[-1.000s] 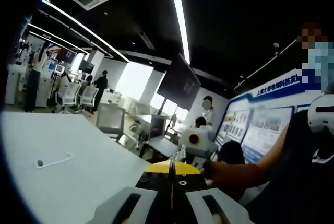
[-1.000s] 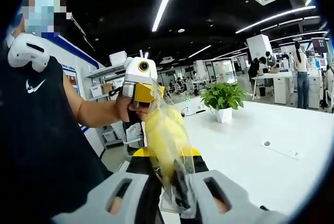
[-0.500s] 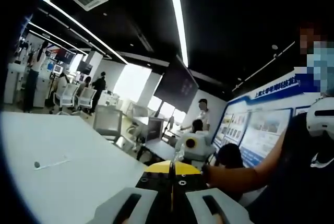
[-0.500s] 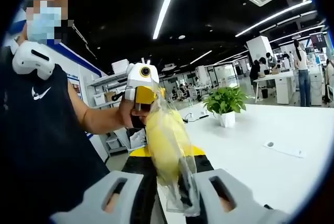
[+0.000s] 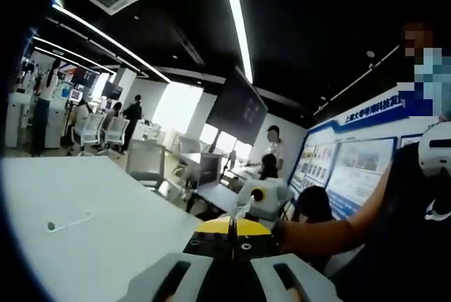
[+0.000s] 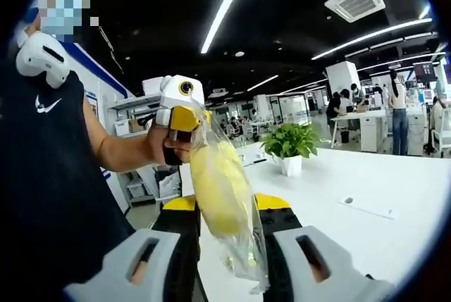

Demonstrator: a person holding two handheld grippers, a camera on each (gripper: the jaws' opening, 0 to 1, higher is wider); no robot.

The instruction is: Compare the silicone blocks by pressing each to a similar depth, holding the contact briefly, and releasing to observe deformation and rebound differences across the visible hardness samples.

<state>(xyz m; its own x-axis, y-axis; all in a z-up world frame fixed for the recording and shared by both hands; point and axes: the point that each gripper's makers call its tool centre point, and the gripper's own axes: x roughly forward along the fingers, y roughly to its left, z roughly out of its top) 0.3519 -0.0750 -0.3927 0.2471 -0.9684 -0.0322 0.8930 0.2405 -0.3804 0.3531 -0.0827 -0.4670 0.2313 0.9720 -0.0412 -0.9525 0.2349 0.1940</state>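
The right gripper (image 6: 224, 256) pinches a clear bag (image 6: 236, 242) with a yellow block (image 6: 217, 186) inside. At 11 o'clock the left gripper (image 6: 187, 120) nips the bag's top. Squeeze softly, wait, then let go.

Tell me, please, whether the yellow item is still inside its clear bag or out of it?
Inside. In the right gripper view the yellow item sits wrapped in the clear bag, held between both grippers' jaws.

Left claw (image 5: 231, 274) jaws closed together; right claw (image 5: 262, 200) ahead; white table (image 5: 91, 224) left.
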